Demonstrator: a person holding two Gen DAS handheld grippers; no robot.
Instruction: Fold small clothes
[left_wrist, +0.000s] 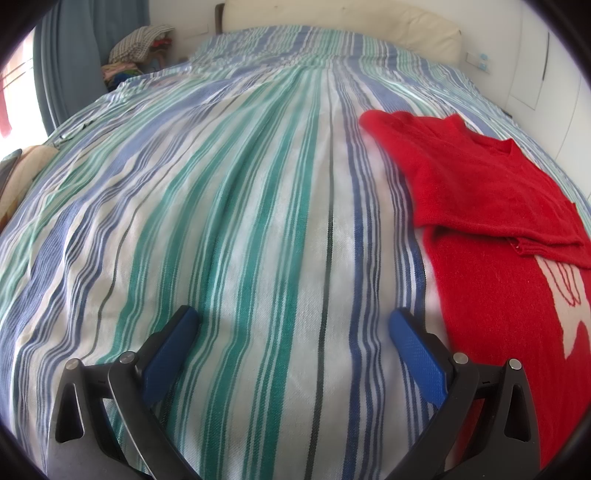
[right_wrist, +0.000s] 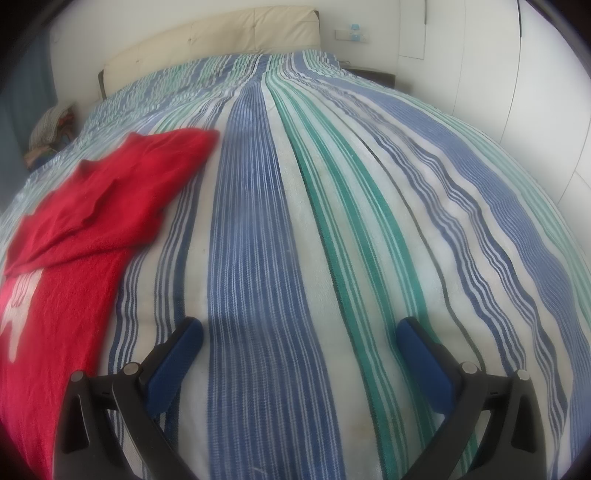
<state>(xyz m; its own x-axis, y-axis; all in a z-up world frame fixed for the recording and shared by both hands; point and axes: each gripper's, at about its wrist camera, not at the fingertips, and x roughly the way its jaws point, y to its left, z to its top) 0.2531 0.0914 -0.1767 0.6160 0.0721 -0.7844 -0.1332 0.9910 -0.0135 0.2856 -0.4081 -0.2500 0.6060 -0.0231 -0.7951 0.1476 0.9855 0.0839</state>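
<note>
A red knit sweater (left_wrist: 491, 206) with a white figure on its front lies on the striped bedspread (left_wrist: 240, 206), its sleeves folded in over the body. In the left wrist view it is at the right; in the right wrist view the sweater (right_wrist: 92, 206) is at the left. My left gripper (left_wrist: 293, 325) is open and empty, just left of the sweater's edge, above the bedspread. My right gripper (right_wrist: 301, 332) is open and empty, right of the sweater, over the bedspread (right_wrist: 332, 221).
A cream padded headboard (right_wrist: 229, 33) stands at the far end of the bed. A pile of clothes (left_wrist: 142, 48) sits at the far left beside a blue curtain (left_wrist: 70, 66). White wardrobe doors (right_wrist: 517, 74) line the right wall.
</note>
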